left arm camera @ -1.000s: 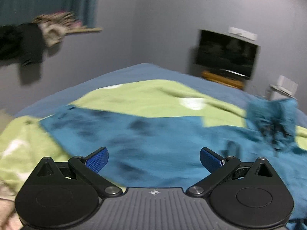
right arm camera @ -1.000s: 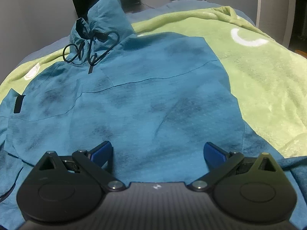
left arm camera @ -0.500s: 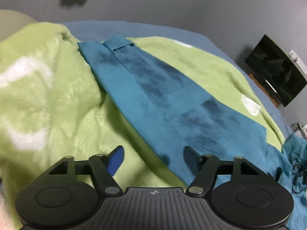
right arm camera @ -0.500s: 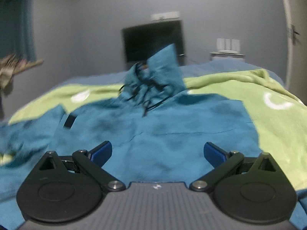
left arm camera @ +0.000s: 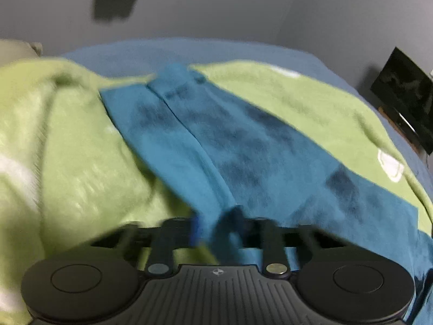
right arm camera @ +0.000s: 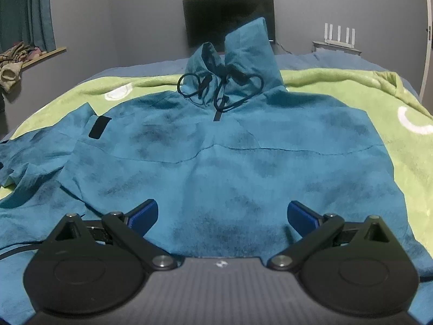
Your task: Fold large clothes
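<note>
A teal hoodie (right arm camera: 238,157) lies flat on a green blanket (right arm camera: 400,146), its hood (right arm camera: 243,54) standing up at the far end with a dark drawstring (right arm camera: 219,89) in loops. One teal sleeve (left arm camera: 222,140) runs away across the blanket (left arm camera: 70,157) in the left wrist view. The near edge of that sleeve is pinched between the pads of my left gripper (left arm camera: 216,230), which is shut on it. Over the hoodie's lower body my right gripper (right arm camera: 220,215) stands open, nothing between its fingers.
The bed has a blue sheet (right arm camera: 151,67) under the blanket. A dark screen (right arm camera: 228,16) hangs on the far wall, a white router (right arm camera: 339,33) stands to its right, and a shelf with clothes (right arm camera: 16,59) is at the left by a curtain.
My left gripper swung to the sleeve, dropped toward it and closed on its near edge. The right gripper's view tilted up and steadied over the hoodie; its jaws stayed open.
</note>
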`<action>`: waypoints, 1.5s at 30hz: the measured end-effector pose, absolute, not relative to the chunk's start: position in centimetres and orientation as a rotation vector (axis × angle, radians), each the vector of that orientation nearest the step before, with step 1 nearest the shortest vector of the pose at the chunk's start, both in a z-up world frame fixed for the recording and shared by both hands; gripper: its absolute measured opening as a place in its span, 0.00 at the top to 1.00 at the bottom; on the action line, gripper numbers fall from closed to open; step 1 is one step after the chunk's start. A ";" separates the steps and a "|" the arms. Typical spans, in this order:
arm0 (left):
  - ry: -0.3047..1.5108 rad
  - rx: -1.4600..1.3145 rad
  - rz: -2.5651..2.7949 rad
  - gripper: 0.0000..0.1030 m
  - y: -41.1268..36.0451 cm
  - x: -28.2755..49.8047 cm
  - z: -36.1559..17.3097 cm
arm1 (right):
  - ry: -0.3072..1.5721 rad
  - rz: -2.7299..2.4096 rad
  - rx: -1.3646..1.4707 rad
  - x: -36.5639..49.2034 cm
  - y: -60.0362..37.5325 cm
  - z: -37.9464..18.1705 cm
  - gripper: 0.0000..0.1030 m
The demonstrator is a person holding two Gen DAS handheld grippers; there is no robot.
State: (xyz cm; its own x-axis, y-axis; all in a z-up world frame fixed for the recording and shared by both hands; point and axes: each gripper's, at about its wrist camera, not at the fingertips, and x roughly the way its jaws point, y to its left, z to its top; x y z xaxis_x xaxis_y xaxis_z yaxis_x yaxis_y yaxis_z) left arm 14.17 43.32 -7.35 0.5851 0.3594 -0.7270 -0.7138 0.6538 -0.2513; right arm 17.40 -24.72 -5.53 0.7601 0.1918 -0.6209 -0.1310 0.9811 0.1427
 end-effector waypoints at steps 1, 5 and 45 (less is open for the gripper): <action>0.662 -0.568 0.662 0.94 43.3 13.8 -6.9 | 0.689 0.176 0.094 17.5 -24.7 -5.6 0.00; 0.534 -0.505 0.617 0.97 41.7 12.6 -4.0 | 0.690 0.180 0.087 17.6 -24.6 -5.5 0.00; 0.616 -0.002 -0.031 0.01 4.9 15.3 -1.2 | 0.648 0.236 0.119 16.5 -24.8 -5.4 0.00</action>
